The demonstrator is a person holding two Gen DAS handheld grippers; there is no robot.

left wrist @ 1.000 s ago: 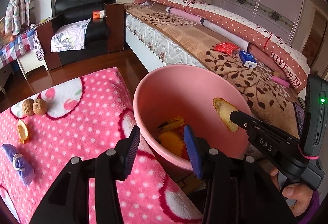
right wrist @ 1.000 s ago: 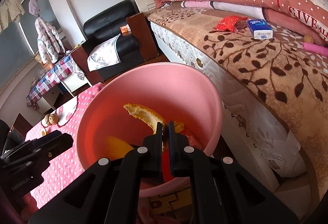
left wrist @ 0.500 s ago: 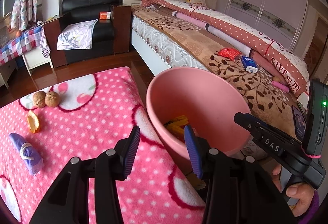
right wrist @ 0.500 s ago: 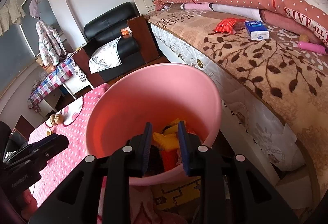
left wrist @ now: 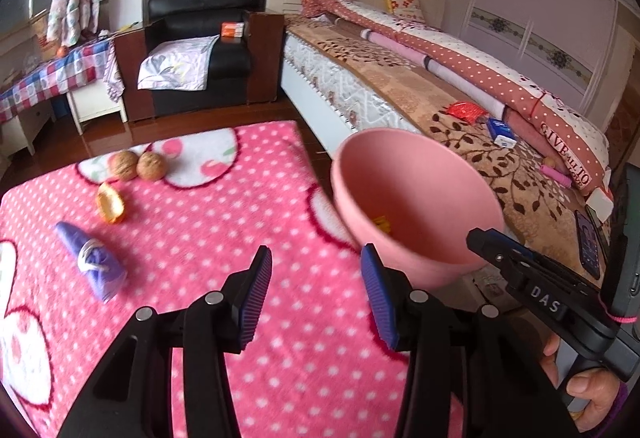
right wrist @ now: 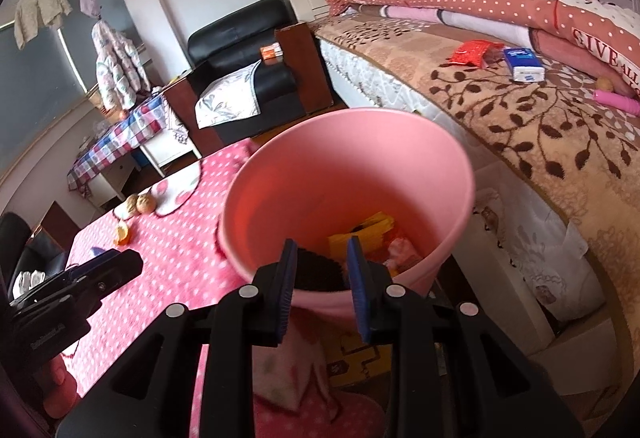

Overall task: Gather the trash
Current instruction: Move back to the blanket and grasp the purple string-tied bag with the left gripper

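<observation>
Pink polka-dot blanket carries, left to right: purple wrapper, orange peel, two walnuts. Left gripper hovers over the blanket, jaws wide and opening, nothing between them. Pink trash bin stands just beside the blanket's right edge with yellow and red trash inside. Right gripper, body marked "DAS", hangs over the bin's near rim, jaws narrowly apart, empty. On the bed, quilt lettering reads partly "GIVE ALL".
</observation>
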